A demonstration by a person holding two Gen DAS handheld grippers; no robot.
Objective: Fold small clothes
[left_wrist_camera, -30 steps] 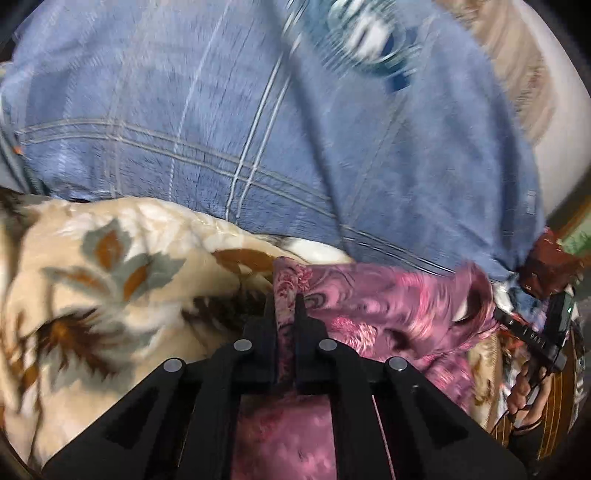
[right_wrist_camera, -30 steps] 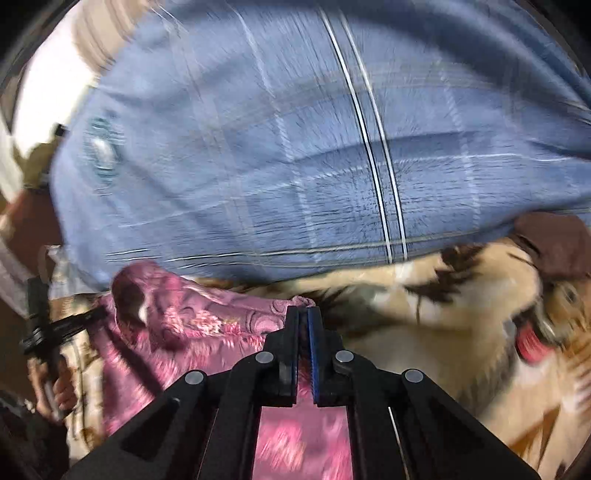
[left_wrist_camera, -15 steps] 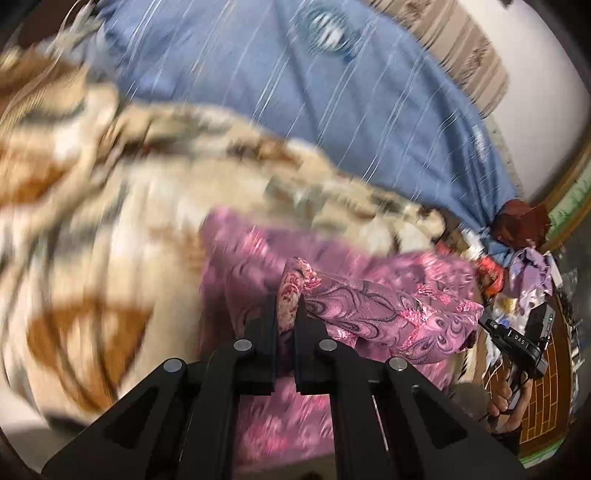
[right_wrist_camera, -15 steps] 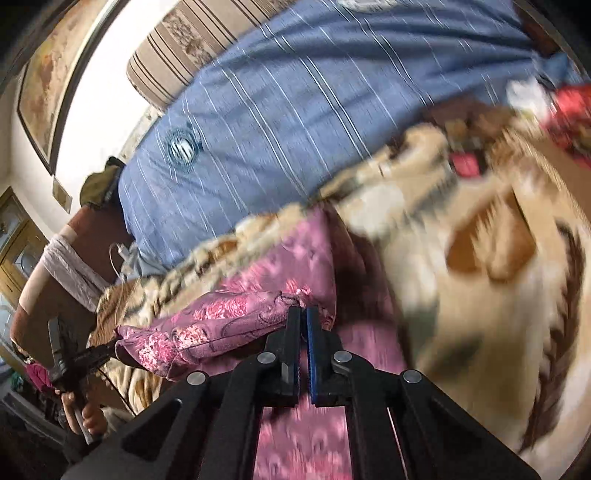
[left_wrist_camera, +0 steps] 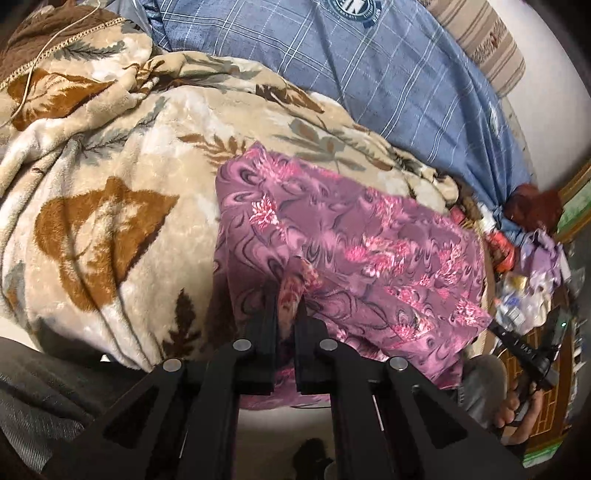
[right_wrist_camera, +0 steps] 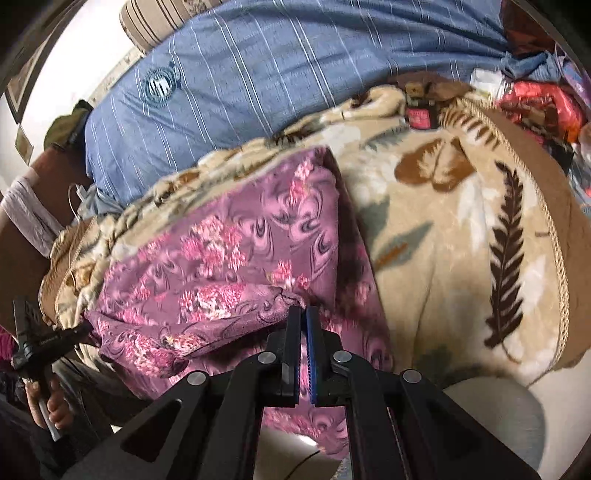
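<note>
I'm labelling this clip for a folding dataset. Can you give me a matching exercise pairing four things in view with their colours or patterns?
Things:
1. garment
2. blanket
3. bedcover
4. cushion

Descriptions:
A. blue with thin white lines
B. beige with brown leaves
C. purple with pink flowers
D. tan with dark stripes

Pairs: 1-C, 2-B, 3-A, 4-D

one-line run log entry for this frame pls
task: fold small clothes | left claw: shut on purple floral garment | right claw: shut on same garment | garment: draped over leaf-print blanket | fold: unfinished
</note>
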